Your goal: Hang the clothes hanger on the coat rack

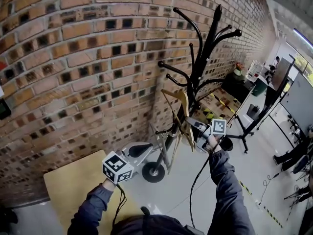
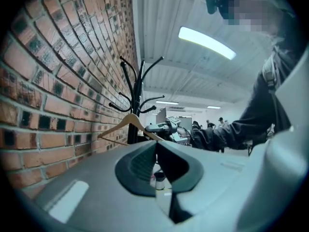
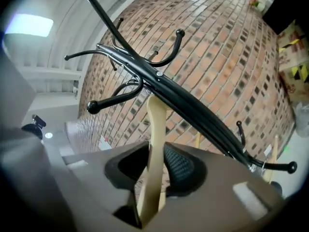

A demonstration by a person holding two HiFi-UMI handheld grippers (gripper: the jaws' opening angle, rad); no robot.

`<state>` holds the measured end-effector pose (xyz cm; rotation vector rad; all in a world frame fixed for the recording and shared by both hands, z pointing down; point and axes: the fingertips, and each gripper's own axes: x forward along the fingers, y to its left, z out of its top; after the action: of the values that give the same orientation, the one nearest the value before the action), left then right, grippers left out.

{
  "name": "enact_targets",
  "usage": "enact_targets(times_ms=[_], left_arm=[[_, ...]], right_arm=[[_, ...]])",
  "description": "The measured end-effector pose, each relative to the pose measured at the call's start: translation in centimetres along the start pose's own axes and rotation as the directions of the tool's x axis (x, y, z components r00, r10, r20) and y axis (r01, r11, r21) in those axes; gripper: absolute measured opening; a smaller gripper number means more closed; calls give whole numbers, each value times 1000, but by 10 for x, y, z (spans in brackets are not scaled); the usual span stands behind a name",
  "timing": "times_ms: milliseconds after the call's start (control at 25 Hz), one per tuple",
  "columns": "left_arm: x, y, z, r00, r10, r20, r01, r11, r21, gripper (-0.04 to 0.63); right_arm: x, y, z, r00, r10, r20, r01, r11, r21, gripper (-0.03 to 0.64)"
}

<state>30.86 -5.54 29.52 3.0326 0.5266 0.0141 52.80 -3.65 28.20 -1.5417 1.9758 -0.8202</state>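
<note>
Your right gripper (image 3: 157, 166) pinches one wooden arm of the clothes hanger (image 1: 182, 112). The arm runs up between the jaws, which stand partly apart around its thickness. The coat rack (image 1: 208, 43) rises just ahead of that gripper, its black pole crossing close behind the hanger and its curved pegs branching above and to either side.

Your left gripper (image 2: 155, 153) is pressed together with nothing in it. It sits low and well back from the rack, over the tabletop (image 1: 73, 185), and takes no part in the job.

By my reading you have done the carrying: the hanger is up at the rack, beside the lower pegs. No view shows its hook, so you cannot count it as hung. What seems left is to seat the hook over a peg and let go.
</note>
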Motion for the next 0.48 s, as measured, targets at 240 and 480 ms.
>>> enact_targets(times_ms=[240, 480], left_arm=[[3, -6, -5, 1000, -11, -15, 11, 1000, -4, 2], [4, -12, -8, 1000, -20, -22, 20, 1000, -11, 2]], right_arm=[[0, -5, -6, 993, -118, -25, 105, 951, -290, 124], [-31, -22, 5, 974, -220, 59, 227, 924, -307, 133]])
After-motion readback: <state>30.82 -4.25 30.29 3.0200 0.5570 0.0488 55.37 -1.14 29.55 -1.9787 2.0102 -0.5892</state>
